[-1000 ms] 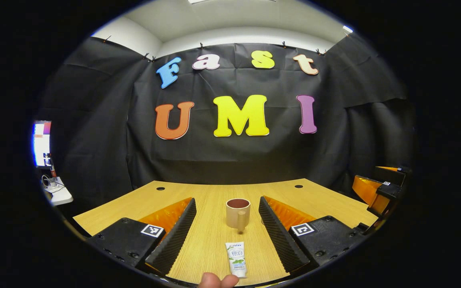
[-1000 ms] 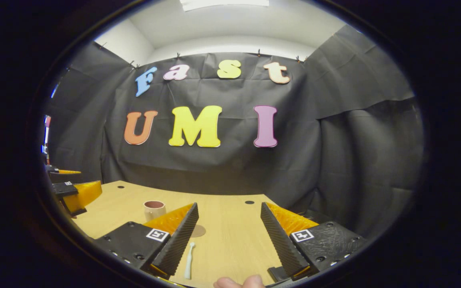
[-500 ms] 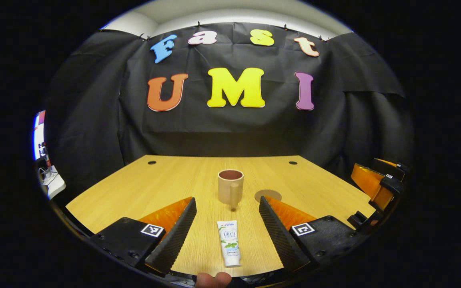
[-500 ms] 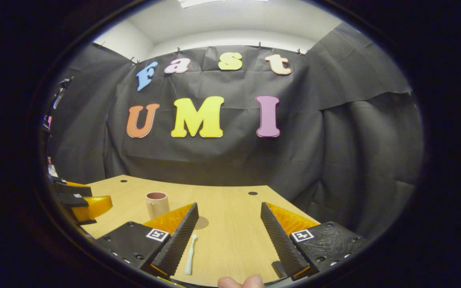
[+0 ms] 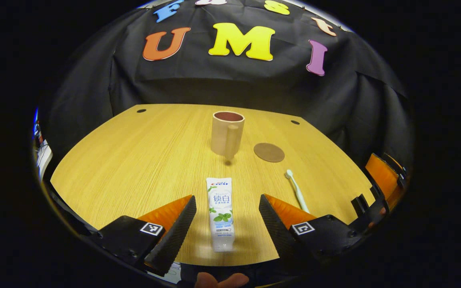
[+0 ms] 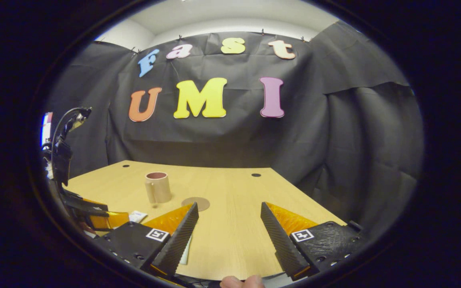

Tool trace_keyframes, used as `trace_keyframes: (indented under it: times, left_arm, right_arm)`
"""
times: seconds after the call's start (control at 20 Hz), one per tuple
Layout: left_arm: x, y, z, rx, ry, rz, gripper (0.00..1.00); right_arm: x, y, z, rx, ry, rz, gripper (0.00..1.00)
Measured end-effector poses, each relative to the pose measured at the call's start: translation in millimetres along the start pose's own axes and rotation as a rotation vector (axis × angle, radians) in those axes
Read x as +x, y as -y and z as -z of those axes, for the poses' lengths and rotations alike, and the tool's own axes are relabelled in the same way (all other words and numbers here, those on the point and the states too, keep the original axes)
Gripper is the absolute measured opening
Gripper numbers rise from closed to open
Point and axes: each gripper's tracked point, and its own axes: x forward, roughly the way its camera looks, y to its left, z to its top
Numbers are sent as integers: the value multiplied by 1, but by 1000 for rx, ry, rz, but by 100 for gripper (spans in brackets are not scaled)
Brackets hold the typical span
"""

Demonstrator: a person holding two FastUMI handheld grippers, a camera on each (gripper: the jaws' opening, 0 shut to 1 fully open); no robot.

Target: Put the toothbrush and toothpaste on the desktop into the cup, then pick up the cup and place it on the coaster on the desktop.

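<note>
With the released left gripper (image 5: pixel 227 218) straddling the flat toothpaste (image 5: pixel 221 214), whose cup (image 5: pixel 226 133) stands at 12 o'clock, the tube could be skidded by uneven closing.

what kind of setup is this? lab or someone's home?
Likely a staged recording booth, not a home: black cloth hangs as the wall behind a bare wooden desk, and a cup, coaster, toothpaste and toothbrush are laid out as props.
</note>
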Motion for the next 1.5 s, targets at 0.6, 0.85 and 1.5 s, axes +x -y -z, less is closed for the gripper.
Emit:
trace_keyframes:
  times: [0.6, 0.85, 1.5]
  left_arm:
    - [26, -12, 35, 14, -185, -75, 66]
    - [33, -16, 32, 11, -189, -79, 46]
    - [10, -1, -87, 17, 39, -39, 41]
  right_arm:
    - [14, -7, 20, -11, -44, -3, 95]
    - [20, -17, 28, -29, -60, -18, 96]
    - [51, -68, 73, -24, -221, -107, 95]
